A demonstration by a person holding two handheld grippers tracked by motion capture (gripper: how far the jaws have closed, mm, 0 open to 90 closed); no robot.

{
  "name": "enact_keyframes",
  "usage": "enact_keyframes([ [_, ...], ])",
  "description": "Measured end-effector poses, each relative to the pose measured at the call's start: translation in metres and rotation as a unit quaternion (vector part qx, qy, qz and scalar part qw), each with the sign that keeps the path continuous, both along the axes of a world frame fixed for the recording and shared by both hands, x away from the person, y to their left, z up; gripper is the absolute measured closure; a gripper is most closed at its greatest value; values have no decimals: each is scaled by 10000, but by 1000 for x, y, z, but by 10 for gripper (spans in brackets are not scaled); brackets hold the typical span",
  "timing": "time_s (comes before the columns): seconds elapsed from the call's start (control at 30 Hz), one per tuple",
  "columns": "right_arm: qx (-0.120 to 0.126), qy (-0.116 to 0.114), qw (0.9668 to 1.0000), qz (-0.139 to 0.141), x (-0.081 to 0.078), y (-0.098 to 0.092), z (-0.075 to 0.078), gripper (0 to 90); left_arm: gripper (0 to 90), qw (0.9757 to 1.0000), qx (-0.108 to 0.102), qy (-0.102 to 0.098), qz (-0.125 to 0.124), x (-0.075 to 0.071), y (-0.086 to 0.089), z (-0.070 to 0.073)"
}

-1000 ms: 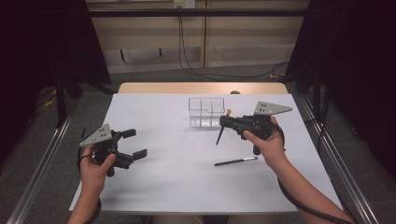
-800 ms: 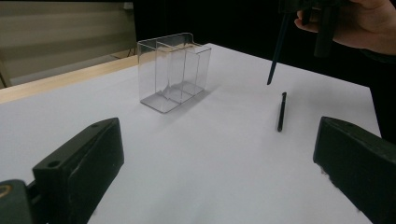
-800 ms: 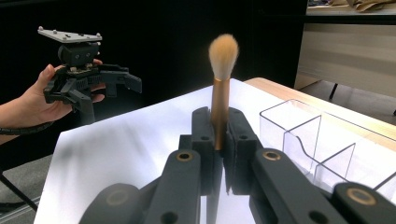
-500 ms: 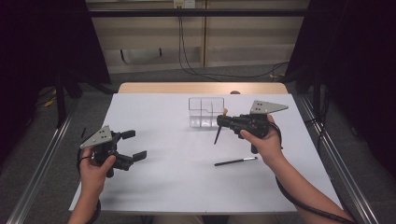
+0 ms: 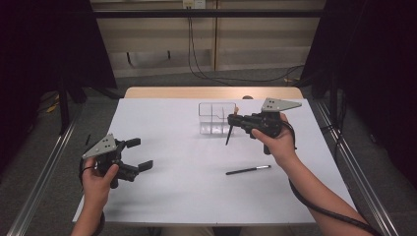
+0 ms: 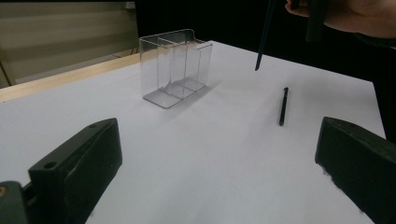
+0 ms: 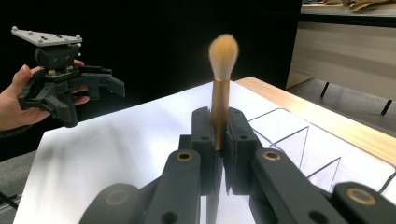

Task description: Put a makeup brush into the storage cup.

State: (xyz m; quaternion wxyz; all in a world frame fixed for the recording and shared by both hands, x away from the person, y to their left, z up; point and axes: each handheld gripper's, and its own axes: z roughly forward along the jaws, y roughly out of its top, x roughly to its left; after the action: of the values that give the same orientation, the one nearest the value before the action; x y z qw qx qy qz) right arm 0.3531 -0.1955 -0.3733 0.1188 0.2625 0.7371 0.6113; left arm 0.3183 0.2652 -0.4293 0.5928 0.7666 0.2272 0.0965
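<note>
In the high view, your right gripper (image 5: 231, 118) is pinching a makeup brush (image 5: 229, 132) by its ferrule, bristles up and the dark handle hanging down, tip clear of the white table (image 5: 172, 196), just beside the right end of the clear divided organizer (image 5: 216, 118). A second dark pen-like stick (image 5: 248, 170) lies flat on the table nearer to you, well apart from the organizer. Your left gripper (image 5: 135, 155) hovers at the left of the table with its jaws spread and nothing between them. In the left gripper view, the organizer (image 6: 175, 65) stands upright with its compartments open at the top, and the brush handle (image 6: 264, 37) hangs to its right, slightly tilted, tip above the table. Judgement: raise the tip above the rim before you carry it across, or it is likely to knock the light box. In the right gripper view, the jaws are pressed together on the copper ferrule (image 7: 219, 116) below the bristles; the grip looks centred. Judgement: bring the handle vertical, lower it into one compartment, and let go only once the tip is inside.
</note>
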Motion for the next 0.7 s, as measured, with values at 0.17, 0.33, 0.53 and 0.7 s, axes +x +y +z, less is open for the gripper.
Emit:
enact_keyframes([
  [0.17, -17, 12, 10000, -63, 7, -2, 5, 842, 7, 10000, 30, -6, -45, -1, -1, -1],
  [0.33, -7, 27, 9999, -129, 12, -4, 7, 841, 7, 10000, 28, -1, -55, -1, -2, -1],
  [0.53, -8, 35, 9998, -194, 20, -4, 11, 842, 7, 10000, 44, -6, -71, -1, -3, -2],
  [0.7, -44, 40, 9997, -244, 27, -3, 14, 841, 6, 10000, 40, -18, -89, -1, -4, -1],
])
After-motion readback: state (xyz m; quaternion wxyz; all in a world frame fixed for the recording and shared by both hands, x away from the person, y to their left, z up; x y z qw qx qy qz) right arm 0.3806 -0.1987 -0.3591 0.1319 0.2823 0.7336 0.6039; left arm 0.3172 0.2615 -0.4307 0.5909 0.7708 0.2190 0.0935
